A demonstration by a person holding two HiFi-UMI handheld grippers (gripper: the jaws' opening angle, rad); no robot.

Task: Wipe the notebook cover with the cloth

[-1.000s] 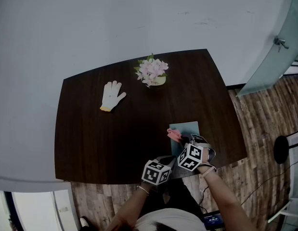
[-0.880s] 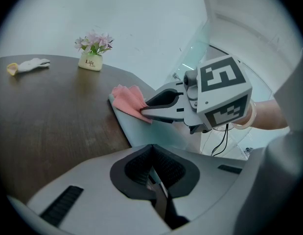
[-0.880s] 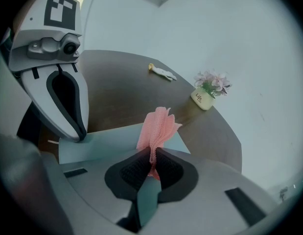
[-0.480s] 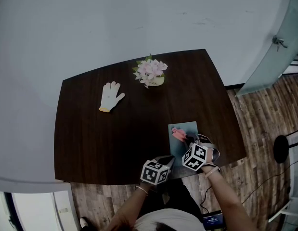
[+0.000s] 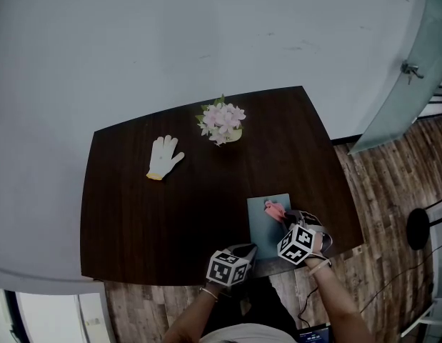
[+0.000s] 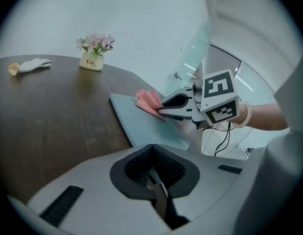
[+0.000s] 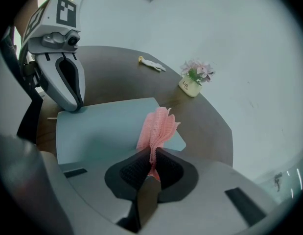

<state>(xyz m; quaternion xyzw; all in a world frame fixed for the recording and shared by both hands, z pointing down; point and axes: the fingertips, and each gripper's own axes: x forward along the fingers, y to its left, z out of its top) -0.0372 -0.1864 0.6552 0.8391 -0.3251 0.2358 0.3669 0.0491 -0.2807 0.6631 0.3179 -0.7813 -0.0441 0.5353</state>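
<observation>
Crumpled pink mesh cloth (image 7: 158,126) rests on the pale blue-grey notebook (image 7: 102,126).

The pink cloth (image 7: 158,126) is showing a loose, netted weave. The notebook cover (image 5: 263,224) is looking smooth and matt. The table (image 5: 171,220) is showing dark wood grain with a dull sheen. At eleven o'clock, the glove (image 5: 163,157) is looking knitted. The right gripper (image 7: 150,166) is showing matt grey plastic and ribbed dark pads (image 7: 133,169).
</observation>
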